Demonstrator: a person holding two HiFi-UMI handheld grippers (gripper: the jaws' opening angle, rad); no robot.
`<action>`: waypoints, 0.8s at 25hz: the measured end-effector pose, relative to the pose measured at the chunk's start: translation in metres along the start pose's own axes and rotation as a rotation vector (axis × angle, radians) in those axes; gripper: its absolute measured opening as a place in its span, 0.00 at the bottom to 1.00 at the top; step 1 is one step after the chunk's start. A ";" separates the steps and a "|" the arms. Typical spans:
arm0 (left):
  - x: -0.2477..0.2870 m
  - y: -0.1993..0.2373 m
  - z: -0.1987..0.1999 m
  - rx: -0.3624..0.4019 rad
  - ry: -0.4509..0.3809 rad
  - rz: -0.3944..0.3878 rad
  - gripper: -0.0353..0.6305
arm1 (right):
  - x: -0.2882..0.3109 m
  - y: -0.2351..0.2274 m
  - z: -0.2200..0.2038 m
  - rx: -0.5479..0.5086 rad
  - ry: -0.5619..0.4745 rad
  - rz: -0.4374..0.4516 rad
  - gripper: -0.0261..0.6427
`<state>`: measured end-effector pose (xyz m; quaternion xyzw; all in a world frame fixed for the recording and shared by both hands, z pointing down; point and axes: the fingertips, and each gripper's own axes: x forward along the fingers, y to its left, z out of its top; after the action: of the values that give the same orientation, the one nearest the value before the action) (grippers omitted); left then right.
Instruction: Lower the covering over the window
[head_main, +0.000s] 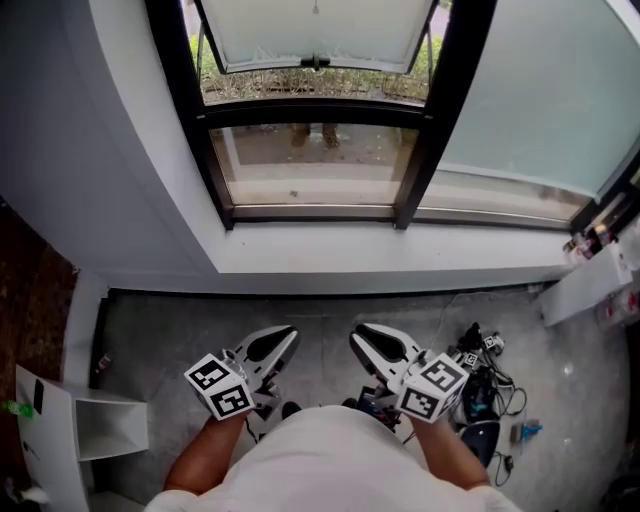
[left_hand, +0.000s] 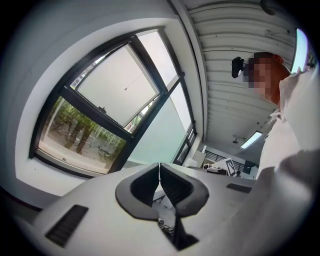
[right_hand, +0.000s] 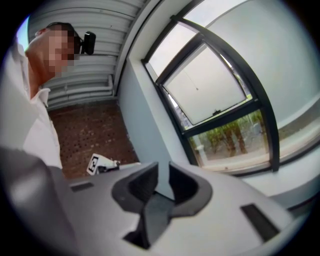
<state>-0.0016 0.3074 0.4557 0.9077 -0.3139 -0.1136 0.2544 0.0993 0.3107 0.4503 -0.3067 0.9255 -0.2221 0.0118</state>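
Note:
The black-framed window (head_main: 318, 150) stands ahead, above a white sill (head_main: 380, 262). Its upper sash (head_main: 315, 35) is a pale panel tilted outward; a thin cord with a small end piece (left_hand: 125, 89) hangs in front of it, also visible in the right gripper view as the cord (right_hand: 196, 89). The pane to the right (head_main: 545, 90) looks pale and opaque. No lowered covering shows over the middle pane, through which plants are visible. My left gripper (head_main: 290, 335) is held low near my body, shut and empty (left_hand: 159, 166). My right gripper (head_main: 362, 335) is beside it, its jaws slightly apart, empty (right_hand: 163, 167).
A white shelf unit (head_main: 60, 420) stands at the lower left. Cables and small devices (head_main: 480, 385) lie on the grey floor at the right, near a white box (head_main: 590, 285). A deep white wall reveal (head_main: 110, 150) flanks the window's left side.

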 end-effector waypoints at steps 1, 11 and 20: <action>-0.003 0.003 0.004 0.009 -0.008 0.008 0.08 | 0.004 0.001 0.001 -0.001 -0.001 0.000 0.13; -0.043 0.033 0.026 0.036 -0.034 0.039 0.08 | 0.043 0.018 -0.007 0.033 -0.007 -0.021 0.13; -0.060 0.056 0.039 0.049 -0.006 0.021 0.08 | 0.079 0.023 -0.009 0.053 -0.018 -0.045 0.13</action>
<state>-0.0911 0.2928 0.4556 0.9100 -0.3268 -0.1059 0.2320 0.0208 0.2857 0.4574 -0.3290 0.9119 -0.2442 0.0232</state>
